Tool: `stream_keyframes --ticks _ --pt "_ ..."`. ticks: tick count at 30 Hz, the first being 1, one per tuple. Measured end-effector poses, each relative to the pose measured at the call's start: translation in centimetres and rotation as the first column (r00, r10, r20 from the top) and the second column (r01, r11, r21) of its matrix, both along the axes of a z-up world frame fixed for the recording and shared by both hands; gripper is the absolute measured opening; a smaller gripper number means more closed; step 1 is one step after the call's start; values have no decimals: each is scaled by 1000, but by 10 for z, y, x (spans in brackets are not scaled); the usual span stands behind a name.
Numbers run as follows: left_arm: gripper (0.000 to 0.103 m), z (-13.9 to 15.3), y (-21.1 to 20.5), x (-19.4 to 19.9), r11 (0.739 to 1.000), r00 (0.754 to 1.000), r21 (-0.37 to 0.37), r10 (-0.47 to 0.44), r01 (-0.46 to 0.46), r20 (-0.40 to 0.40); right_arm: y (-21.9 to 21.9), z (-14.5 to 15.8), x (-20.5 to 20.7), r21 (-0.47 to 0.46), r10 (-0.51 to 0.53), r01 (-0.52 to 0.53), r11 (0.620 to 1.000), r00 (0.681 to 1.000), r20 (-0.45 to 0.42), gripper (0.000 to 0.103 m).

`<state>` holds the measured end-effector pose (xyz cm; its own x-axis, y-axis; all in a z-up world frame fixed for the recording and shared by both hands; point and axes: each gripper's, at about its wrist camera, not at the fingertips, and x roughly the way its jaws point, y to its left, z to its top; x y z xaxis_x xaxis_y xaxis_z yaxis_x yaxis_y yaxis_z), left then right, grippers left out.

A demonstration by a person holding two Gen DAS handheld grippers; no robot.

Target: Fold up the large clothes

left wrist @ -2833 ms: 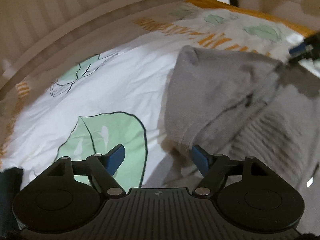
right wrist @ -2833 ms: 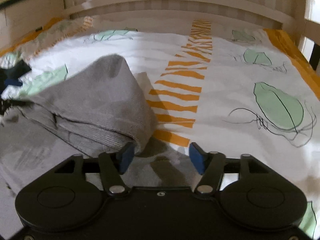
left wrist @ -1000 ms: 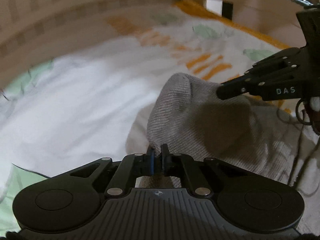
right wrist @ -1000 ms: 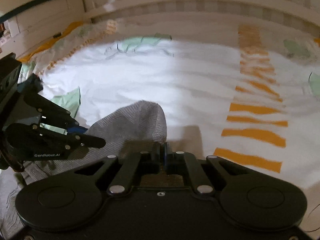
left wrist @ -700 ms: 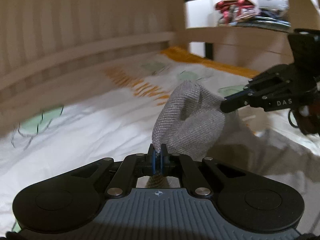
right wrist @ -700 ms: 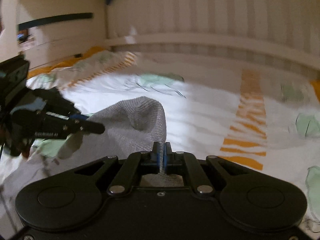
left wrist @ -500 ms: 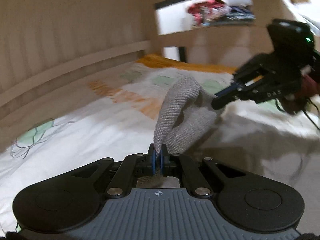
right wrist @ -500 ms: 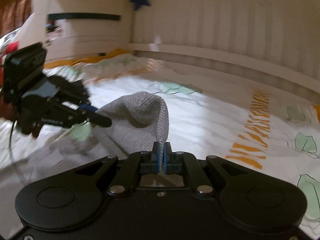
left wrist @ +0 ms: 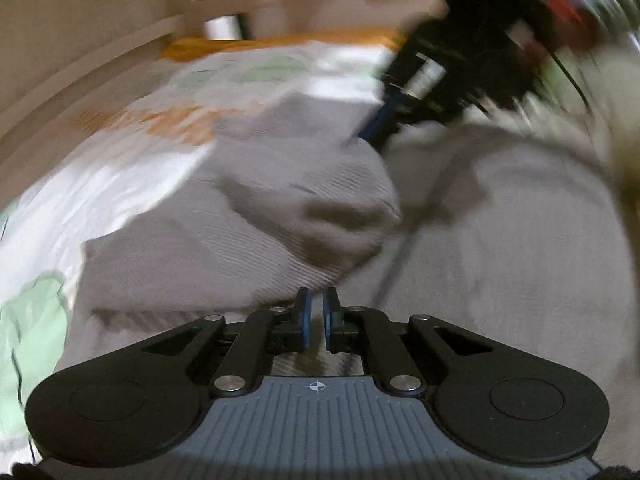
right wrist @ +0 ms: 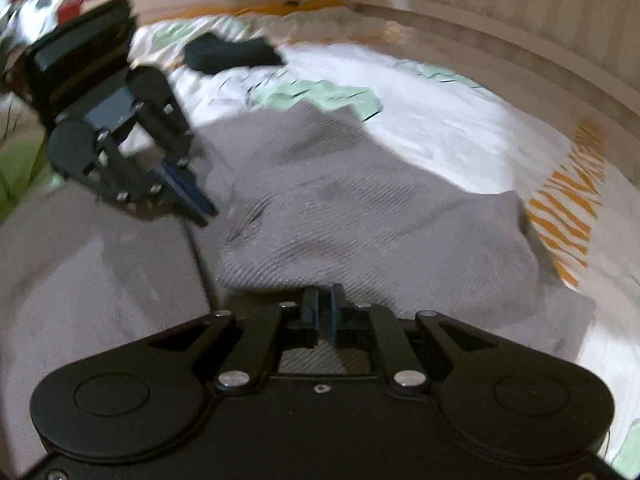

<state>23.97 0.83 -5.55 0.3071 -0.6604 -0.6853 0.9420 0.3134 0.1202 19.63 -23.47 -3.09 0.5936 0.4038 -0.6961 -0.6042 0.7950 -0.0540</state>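
Note:
A large grey knit garment (left wrist: 320, 208) lies on the bed, with a folded-over part resting on its lower layer. My left gripper (left wrist: 315, 304) is at the near edge of that fold. Its jaws are opening, with a narrow gap between the blue pads, and the cloth edge lies just ahead of the tips, not pinched. My right gripper (right wrist: 325, 300) stands the same way at the fold's edge on the garment (right wrist: 360, 216), its jaws opening with a thin gap. Each gripper shows in the other's view: the right (left wrist: 376, 128) and the left (right wrist: 204, 208).
A white bedsheet (right wrist: 460, 136) with green leaves and orange stripes (right wrist: 572, 200) covers the bed. A dark bundle (right wrist: 232, 56) lies at the far side. A pale wooden bed rail (right wrist: 520, 40) runs along the back. The left wrist view is blurred.
Both grippers swung across with the raised grey fold and brought it down onto the garment. The pads, shut on cloth before, now show a gap, and the fold lies flat.

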Motion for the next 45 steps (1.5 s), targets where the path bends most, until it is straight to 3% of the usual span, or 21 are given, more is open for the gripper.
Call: stream_keyframes --ticks 2,3,5,7,10,11,13,18,22,24,25,26,28,29,31,33,36,38,40,42,45 --pt "39 14 8 18 983 982 -81 159 -167 -98 -11 12 2 75 -75 75 994 997 0 22" --pt "45 19 16 29 957 956 -123 239 -261 -168 -17 20 6 125 -126 126 984 992 -11 37" --pt "54 26 29 49 861 862 -209 385 -464 -329 -29 27 14 214 -235 238 947 971 -39 61" --pt "57 23 42 58 750 756 -245 468 -614 -458 -42 30 20 291 -341 354 889 935 -97 65" --pt "59 6 50 72 594 583 -206 559 -777 -589 -51 23 29 330 -459 502 799 865 -206 65" --pt "59 -2 52 75 567 547 -197 554 -800 -628 -53 18 32 325 -482 537 779 843 -239 65" --pt "59 -15 51 82 549 509 -185 527 -815 -680 -56 9 37 331 -507 588 738 807 -304 65" --pt "59 -28 52 91 531 513 -225 490 -817 -705 -70 -12 42 370 -548 657 657 753 -364 65" --pt "57 -33 47 95 540 531 -249 461 -804 -711 -76 -21 40 398 -552 665 632 747 -371 65" --pt "40 -35 48 94 555 551 -279 414 -784 -725 -78 -24 43 404 -552 660 634 752 -361 65" --pt "17 -36 48 93 557 557 -288 403 -779 -726 -77 -23 42 409 -551 656 635 755 -357 65" --pt "5 -34 47 92 551 563 -293 420 -781 -712 -77 -25 43 409 -549 654 636 757 -355 61" --pt "6 -25 47 88 553 601 -324 447 -768 -662 -74 -27 45 392 -552 653 648 757 -348 34" --pt "6 -19 48 86 548 613 -338 458 -765 -644 -71 -27 46 373 -559 653 659 757 -338 13" --pt "6 -8 54 81 528 621 -365 465 -767 -631 -68 -18 40 374 -570 647 665 763 -305 12" --pt "6 -2 59 76 508 603 -354 497 -785 -623 -68 -2 33 403 -571 629 665 776 -269 12" --pt "6 -16 66 78 497 507 -224 561 -838 -654 -65 7 28 326 -587 629 706 777 -230 12" --pt "6 -30 69 80 491 445 -132 603 -861 -662 -70 -8 32 249 -608 676 693 734 -301 13" --pt "6 -36 72 82 489 417 -92 613 -867 -671 -78 -26 35 217 -615 718 661 684 -392 14" --pt "7 -32 73 84 493 420 -91 614 -865 -668 -81 -25 34 224 -612 723 653 679 -405 16" --pt "7 -16 69 82 496 461 -123 650 -860 -605 -80 -9 29 224 -635 712 665 698 -332 20"
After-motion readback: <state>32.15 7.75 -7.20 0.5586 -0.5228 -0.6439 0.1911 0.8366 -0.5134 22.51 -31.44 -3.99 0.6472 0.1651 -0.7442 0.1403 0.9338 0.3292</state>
